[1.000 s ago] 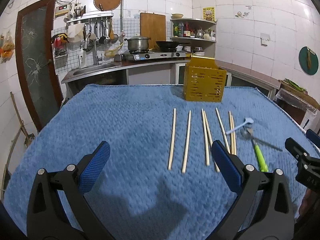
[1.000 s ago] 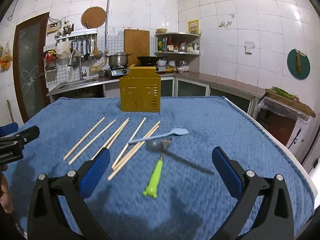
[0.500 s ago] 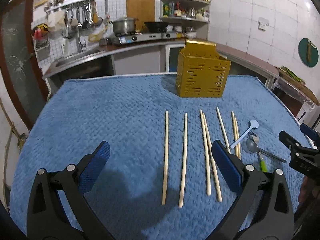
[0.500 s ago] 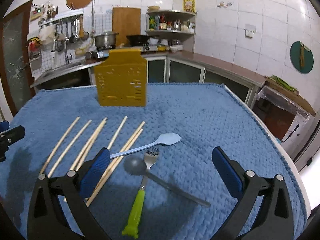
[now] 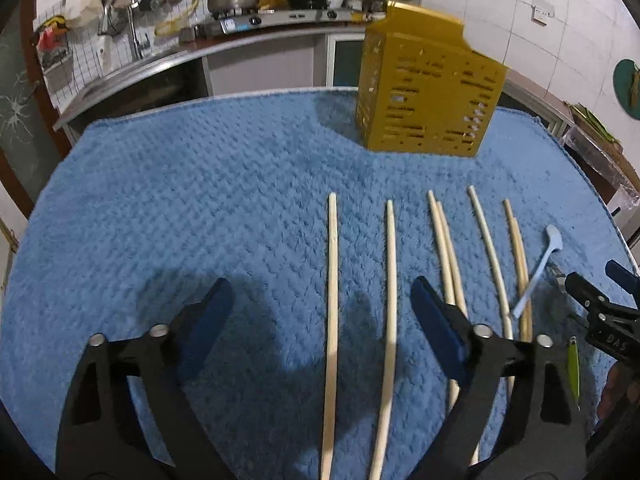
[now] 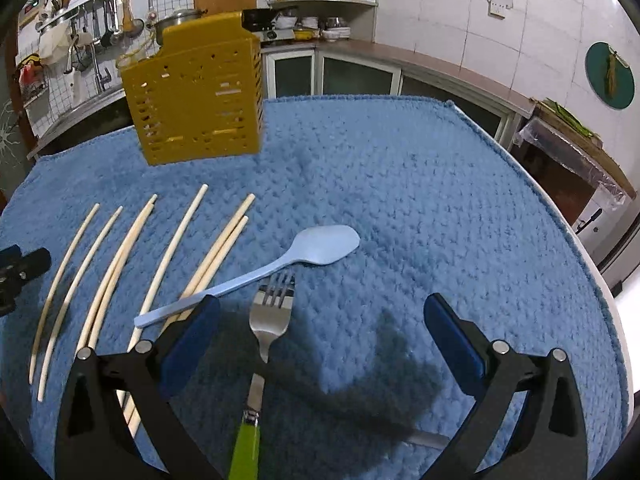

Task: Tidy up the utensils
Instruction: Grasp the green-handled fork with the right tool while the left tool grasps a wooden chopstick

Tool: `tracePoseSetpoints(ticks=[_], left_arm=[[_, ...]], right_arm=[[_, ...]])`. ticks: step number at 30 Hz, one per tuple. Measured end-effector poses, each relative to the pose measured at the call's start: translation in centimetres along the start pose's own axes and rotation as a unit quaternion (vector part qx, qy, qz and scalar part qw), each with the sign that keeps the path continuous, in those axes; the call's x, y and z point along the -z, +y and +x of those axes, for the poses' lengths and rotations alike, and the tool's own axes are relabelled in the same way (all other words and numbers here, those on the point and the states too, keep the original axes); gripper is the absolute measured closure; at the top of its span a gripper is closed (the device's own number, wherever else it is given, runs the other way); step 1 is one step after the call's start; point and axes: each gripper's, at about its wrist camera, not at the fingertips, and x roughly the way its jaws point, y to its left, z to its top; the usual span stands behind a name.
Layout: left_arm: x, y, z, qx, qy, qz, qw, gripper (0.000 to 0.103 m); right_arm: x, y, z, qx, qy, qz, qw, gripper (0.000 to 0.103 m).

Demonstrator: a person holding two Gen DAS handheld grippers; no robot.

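Note:
Several pale chopsticks (image 5: pixel 333 280) (image 6: pixel 176 240) lie side by side on the blue towel (image 5: pixel 160 200). My left gripper (image 5: pixel 320 312) hovers over the two leftmost sticks. Its jaws are closing, with those sticks between them and the pads not touching them. My right gripper (image 6: pixel 322 336) stands open over a fork with a green handle (image 6: pixel 271 320). A light blue spoon (image 6: pixel 320 246) lies across the chopsticks just beyond the fork. A metal spoon's handle (image 6: pixel 424 438) shows at the lower right. The yellow slotted holder (image 5: pixel 428 92) (image 6: pixel 200 92) stands upright at the back.
The towel (image 6: pixel 440 200) covers the whole table, and its right edge drops off beside a low cabinet. A kitchen counter with a sink, a stove and pots runs behind the table. The right gripper's tip (image 5: pixel 600 308) shows at the left view's edge.
Both grippers have moved forward and down towards the towel and tilted further downward. The left jaws have narrowed a little. The utensils have not moved.

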Motion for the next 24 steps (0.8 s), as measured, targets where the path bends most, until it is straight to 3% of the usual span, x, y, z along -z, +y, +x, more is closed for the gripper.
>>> tracePoseSetpoints(ticks=[1,6,14,20,22,23,24], left_arm=[[-0.1,0.2,0.4,0.003,0.002,-0.005,1.0000,0.021],[-1.1,0.9,1.8,0.012,0.014,-0.021,0.9996,0.031],[-1.6,0.3,4.7,0.009,0.051,-0.005,0.9986,0.049],[-1.8,-0.3,5.3,0.002,0.051,0.002,0.9987,0.054],[-2.0,-0.4,5.4,-0.003,0.051,0.003,0.9987,0.060],[-2.1,-0.3,5.4,-0.002,0.051,0.001,0.9987,0.062],[-2.2,-0.2,5.3,0.001,0.051,-0.001,0.9987,0.070]], right_arm=[[-0.1,0.1,0.2,-0.002,0.003,-0.001,1.000,0.011],[-0.3,0.5,2.0,-0.018,0.040,0.006,0.999,0.047],[-0.3,0.8,3.0,-0.033,0.056,0.013,0.998,0.065],[-0.9,0.1,3.3,-0.054,0.074,0.022,0.996,0.066],[-0.8,0.2,3.1,-0.054,0.074,0.017,0.996,0.077],[-0.9,0.2,3.0,-0.053,0.072,0.016,0.996,0.088],[-1.0,0.2,3.0,-0.051,0.068,0.017,0.996,0.094]])
